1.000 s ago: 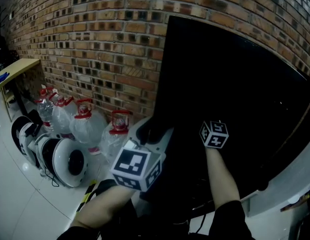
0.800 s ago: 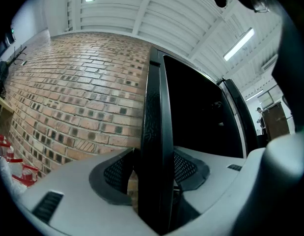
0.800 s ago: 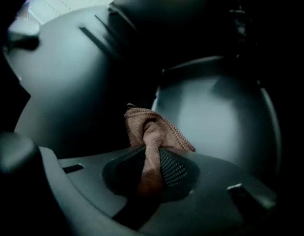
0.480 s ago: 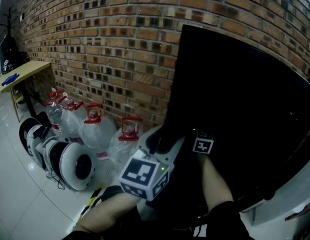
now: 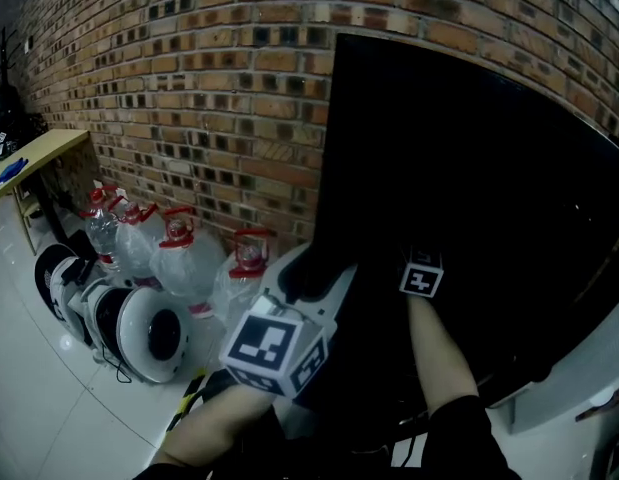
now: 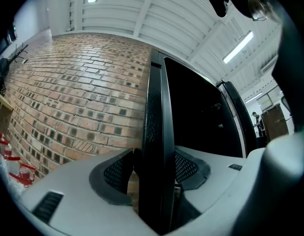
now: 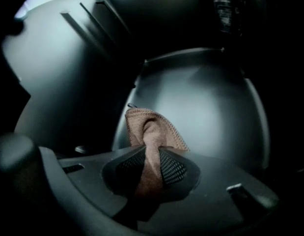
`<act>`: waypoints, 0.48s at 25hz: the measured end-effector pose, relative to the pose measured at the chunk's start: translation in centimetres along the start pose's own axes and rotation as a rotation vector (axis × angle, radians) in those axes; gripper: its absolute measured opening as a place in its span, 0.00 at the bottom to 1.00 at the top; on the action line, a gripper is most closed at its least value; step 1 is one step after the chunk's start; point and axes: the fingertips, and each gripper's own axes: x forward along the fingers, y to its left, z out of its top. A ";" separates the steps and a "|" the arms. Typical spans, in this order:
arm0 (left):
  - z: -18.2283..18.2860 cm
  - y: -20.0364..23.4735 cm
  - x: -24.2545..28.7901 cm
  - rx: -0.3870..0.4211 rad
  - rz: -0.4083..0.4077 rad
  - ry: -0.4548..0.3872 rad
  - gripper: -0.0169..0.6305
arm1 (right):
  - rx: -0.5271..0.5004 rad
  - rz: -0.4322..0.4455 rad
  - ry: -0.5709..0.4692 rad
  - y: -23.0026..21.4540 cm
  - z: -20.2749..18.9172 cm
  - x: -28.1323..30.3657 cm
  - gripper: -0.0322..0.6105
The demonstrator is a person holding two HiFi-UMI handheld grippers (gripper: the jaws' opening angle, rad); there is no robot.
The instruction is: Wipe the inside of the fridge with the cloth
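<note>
We are in what looks like a workshop or industrial unit, not a home. A bare brick wall (image 5: 219,88) fills the upper left of the head view, above a glossy pale floor (image 5: 29,408). Large water jugs (image 5: 179,258) with red caps and white round machines (image 5: 144,333) line the wall at lower left, near a wooden desk (image 5: 39,148). A black fridge (image 5: 469,188) stands at right. In the left gripper view we see a white ribbed ceiling (image 6: 156,18) with strip lights (image 6: 238,46).
</note>
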 end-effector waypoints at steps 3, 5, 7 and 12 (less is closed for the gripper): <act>-0.2 0.0 -0.1 0.006 0.000 0.007 0.37 | 0.006 -0.044 0.018 -1.8 -0.7 -0.7 0.16; -0.4 0.0 0.1 0.014 0.002 0.004 0.37 | 0.028 -0.075 0.029 -3.1 -1.1 -1.1 0.16; -0.5 0.0 0.1 0.021 0.002 0.001 0.37 | 0.034 -0.103 0.040 -4.4 -1.4 -1.6 0.16; -0.4 -0.1 0.1 0.019 0.008 -0.005 0.37 | 0.015 -0.171 0.065 -7.3 -1.9 -2.8 0.16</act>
